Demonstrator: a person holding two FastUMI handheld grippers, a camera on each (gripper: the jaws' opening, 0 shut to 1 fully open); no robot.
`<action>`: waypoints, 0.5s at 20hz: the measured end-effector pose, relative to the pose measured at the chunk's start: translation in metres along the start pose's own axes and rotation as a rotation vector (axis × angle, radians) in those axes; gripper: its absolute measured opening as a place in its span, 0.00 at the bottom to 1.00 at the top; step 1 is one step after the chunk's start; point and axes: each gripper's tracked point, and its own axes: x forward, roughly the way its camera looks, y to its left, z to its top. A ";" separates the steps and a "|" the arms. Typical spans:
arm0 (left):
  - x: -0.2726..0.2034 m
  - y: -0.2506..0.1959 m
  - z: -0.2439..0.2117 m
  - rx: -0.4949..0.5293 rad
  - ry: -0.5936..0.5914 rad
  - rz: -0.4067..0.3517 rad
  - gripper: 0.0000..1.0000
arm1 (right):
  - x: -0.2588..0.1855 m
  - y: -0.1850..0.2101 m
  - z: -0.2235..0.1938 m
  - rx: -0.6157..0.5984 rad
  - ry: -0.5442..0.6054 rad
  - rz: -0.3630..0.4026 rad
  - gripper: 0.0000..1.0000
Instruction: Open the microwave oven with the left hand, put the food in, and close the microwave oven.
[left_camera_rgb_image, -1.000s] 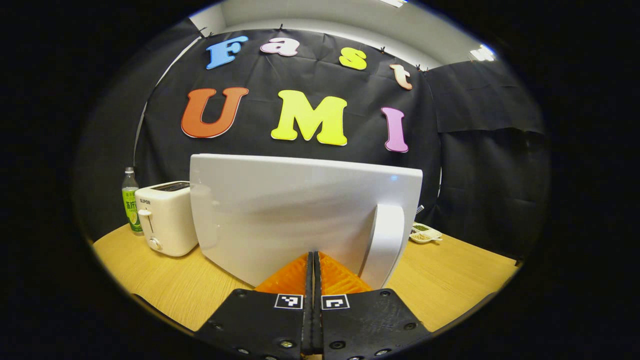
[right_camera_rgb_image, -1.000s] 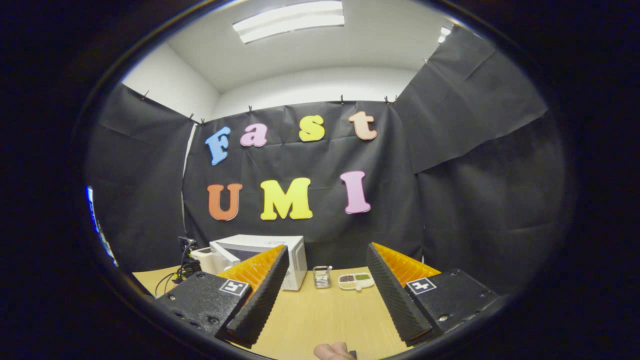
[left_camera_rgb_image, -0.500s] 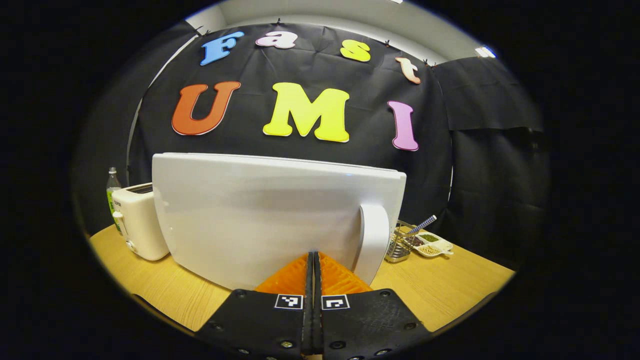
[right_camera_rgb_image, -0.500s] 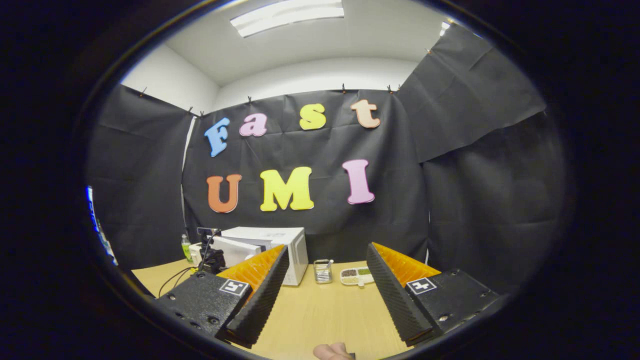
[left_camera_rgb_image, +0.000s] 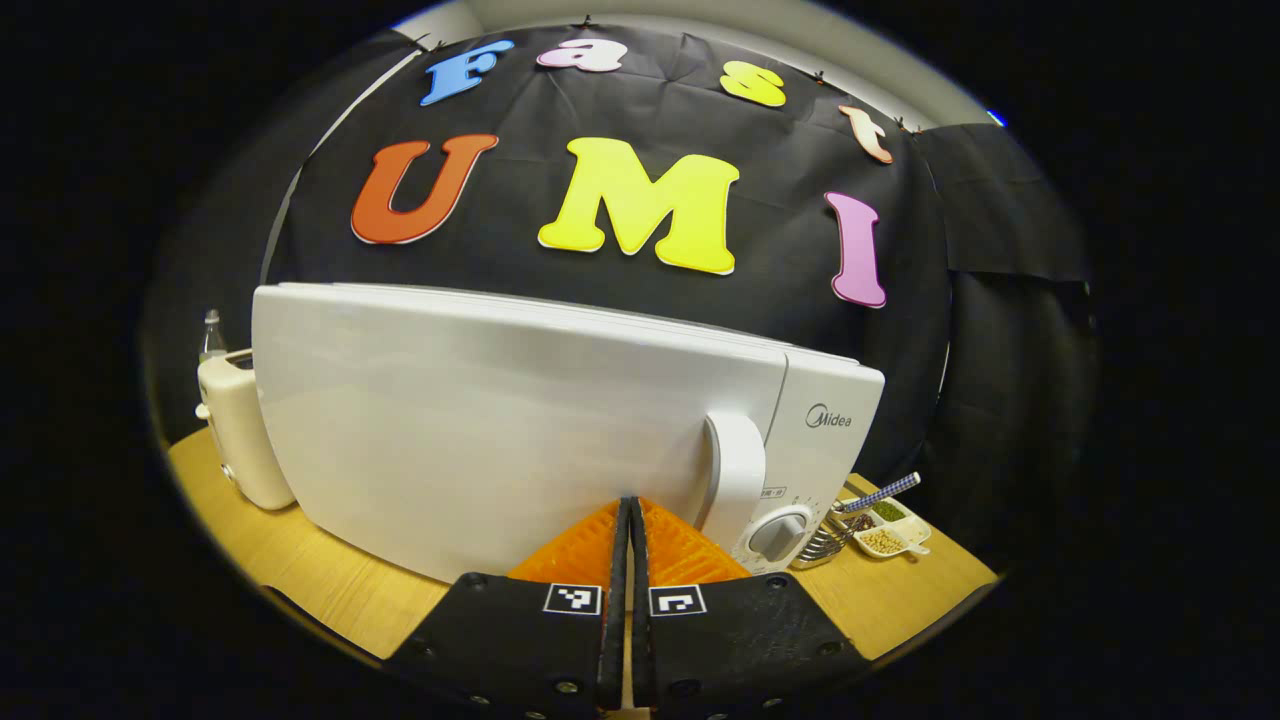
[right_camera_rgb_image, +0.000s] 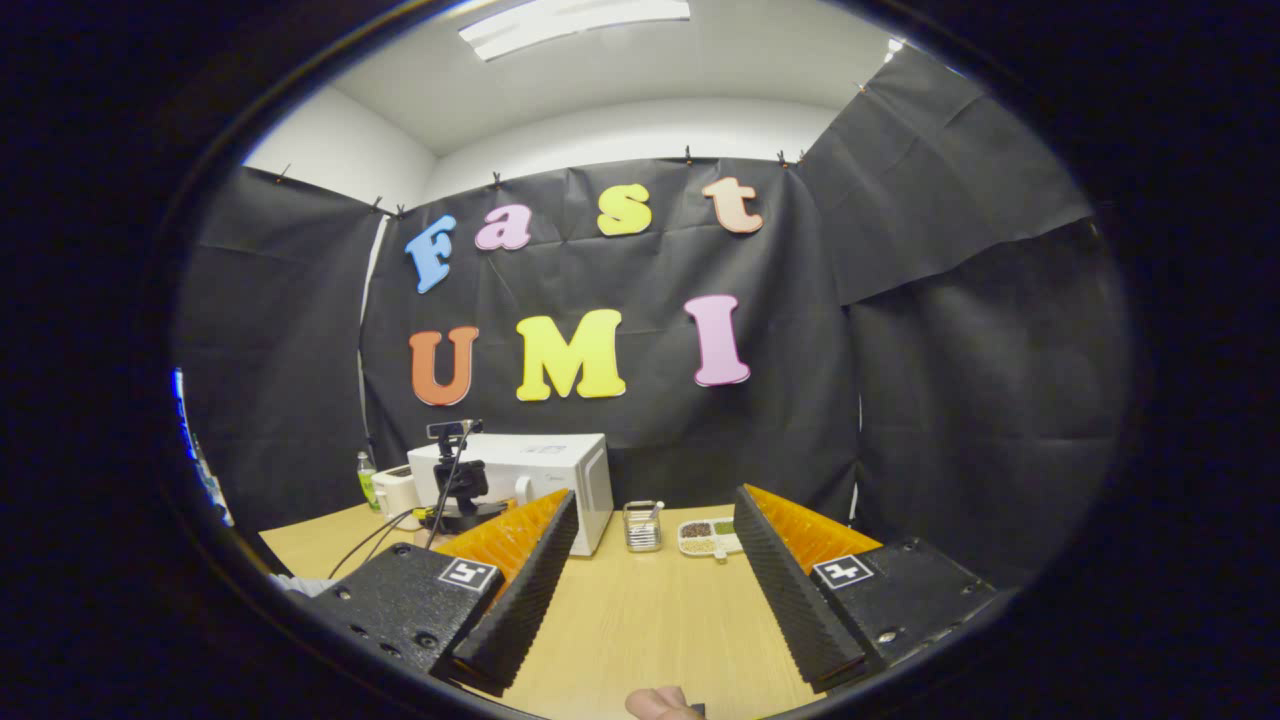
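In the left gripper view, a clear bottle (left_camera_rgb_image: 211, 334) peeks out behind a cream toaster (left_camera_rgb_image: 236, 432) at the far left of the wooden tabletop (left_camera_rgb_image: 330, 590). Next to them stands the white microwave oven (left_camera_rgb_image: 560, 420), its wide door (left_camera_rgb_image: 480, 420) facing the camera and lying nearly flush with the control panel; whether it is fully latched is hard to tell from this angle. The left gripper (left_camera_rgb_image: 627, 515) points at the lower part of the door, just left of the upright door handle (left_camera_rgb_image: 733, 478), with its fingers pressed together and nothing between them. To the right of the handle sits a round dial (left_camera_rgb_image: 781, 534), then a small wire basket (left_camera_rgb_image: 832, 537) holding a checked-handled utensil, and a divided dish (left_camera_rgb_image: 893, 530) of grains. In the right gripper view, the microwave oven (right_camera_rgb_image: 545, 478) appears well back on the tabletop (right_camera_rgb_image: 640, 630), with the left gripper (right_camera_rgb_image: 462, 482) and its cable in front of it. The right gripper (right_camera_rgb_image: 650, 560) hangs above the tabletop with its fingers spread wide, empty, framing the basket (right_camera_rgb_image: 642, 526) and dish (right_camera_rgb_image: 708, 537) far off between them. A fingertip (right_camera_rgb_image: 660, 703) shows at the bottom edge.
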 end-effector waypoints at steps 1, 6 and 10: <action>0.001 -0.003 -0.005 -0.016 0.035 -0.012 0.03 | 0.001 0.000 0.000 0.009 0.004 -0.006 0.89; -0.002 -0.001 -0.006 -0.060 0.059 -0.049 0.02 | -0.002 0.002 -0.005 0.021 0.019 -0.015 0.89; -0.019 0.010 -0.029 -0.132 0.166 -0.047 0.01 | -0.011 0.010 -0.004 0.022 0.026 -0.012 0.89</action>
